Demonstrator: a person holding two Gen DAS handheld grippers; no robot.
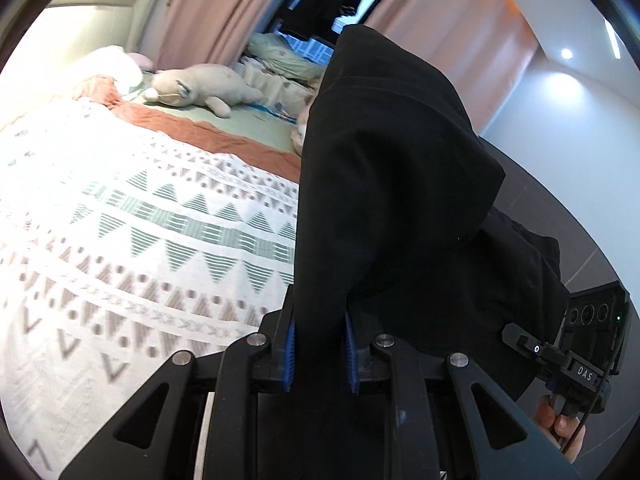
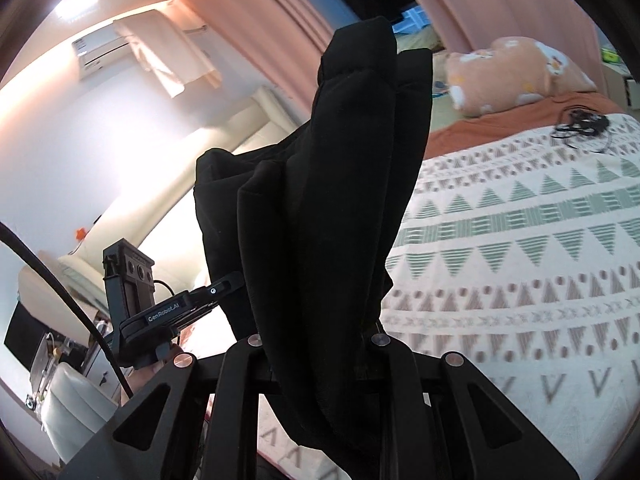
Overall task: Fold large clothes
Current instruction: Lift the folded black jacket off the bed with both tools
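Your left claw (image 1: 320, 354): blue pads clamped on black garment (image 1: 392, 208) | your right claw (image 2: 316, 344): closed on the same garment (image 2: 332, 200), pads hidden by cloth | garment: bunched, hanging between both claws, lifted above bed (image 1: 140, 220) | bed: patterned blanket (image 2: 520, 240), plush toy (image 1: 200, 88) near the curtain (image 1: 208, 16)

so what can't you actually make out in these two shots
- Left wrist view: the black garment fills the middle, so its type and full shape stay unknown, and it hides the bed behind it.
- Right wrist view: the garment covers the right gripper; its pads are hidden.
- Left wrist view: the near blanket pattern is blurred.
- Right wrist view: the dark tangle on the bed is too small to identify.
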